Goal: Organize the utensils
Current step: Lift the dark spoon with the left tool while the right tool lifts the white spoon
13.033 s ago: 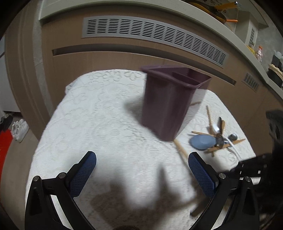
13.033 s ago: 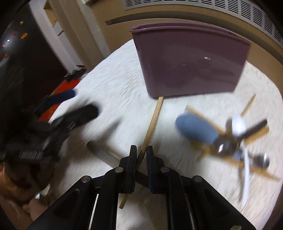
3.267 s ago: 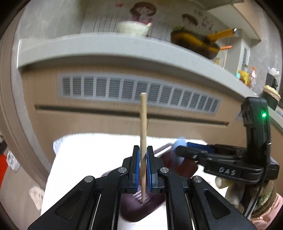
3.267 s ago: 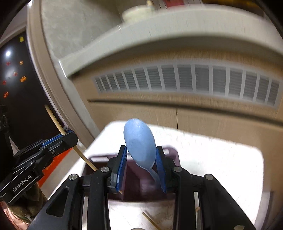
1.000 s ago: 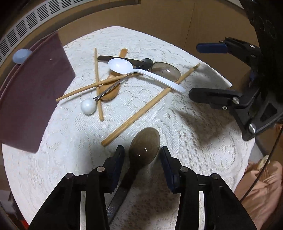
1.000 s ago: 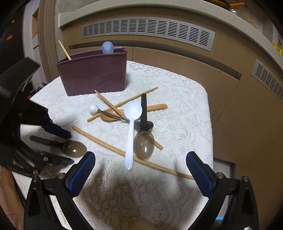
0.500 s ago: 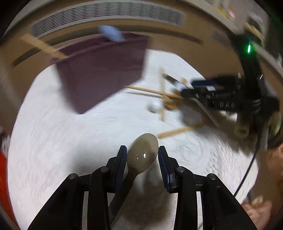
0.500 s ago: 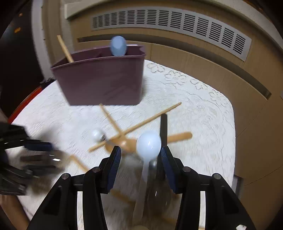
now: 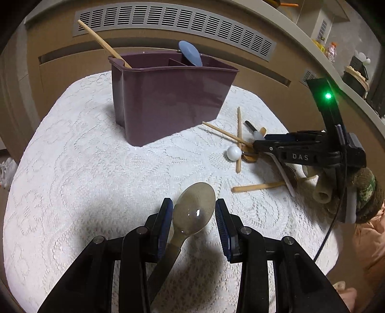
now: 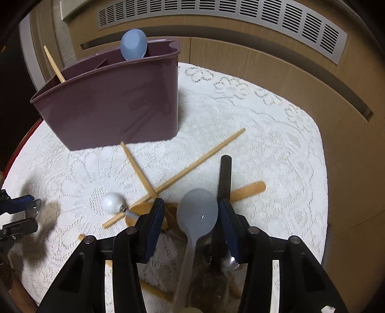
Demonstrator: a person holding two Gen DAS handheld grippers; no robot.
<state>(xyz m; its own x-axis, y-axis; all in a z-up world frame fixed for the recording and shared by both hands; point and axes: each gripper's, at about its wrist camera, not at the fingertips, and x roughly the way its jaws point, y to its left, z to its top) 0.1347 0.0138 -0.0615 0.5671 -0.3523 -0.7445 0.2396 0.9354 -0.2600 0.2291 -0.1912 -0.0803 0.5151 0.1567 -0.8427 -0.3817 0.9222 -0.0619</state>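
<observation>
A purple utensil holder (image 9: pixel 168 96) stands on the white lace table and holds a wooden chopstick (image 9: pixel 103 41) and a blue spoon (image 9: pixel 190 56). It also shows in the right wrist view (image 10: pixel 113 106). My left gripper (image 9: pixel 193 214) is shut on a smoky translucent spoon (image 9: pixel 195 209), bowl forward, above the cloth. My right gripper (image 10: pixel 191 216) is closed around a white plastic spoon (image 10: pixel 197 214) over the utensil pile. It also shows at the right of the left wrist view (image 9: pixel 262 144).
Loose utensils lie right of the holder: crossed wooden chopsticks (image 10: pixel 182 173), a white ball-ended tool (image 10: pixel 112 202), a black-handled spoon (image 10: pixel 225 175), a wooden spoon (image 10: pixel 247 189). A wooden cabinet with a vent grille (image 9: pixel 168 21) stands behind the table (image 9: pixel 72 168).
My left gripper has lifted the smoky spoon and swung to face the holder. My right gripper has come down on the pile and closed around the white spoon.
</observation>
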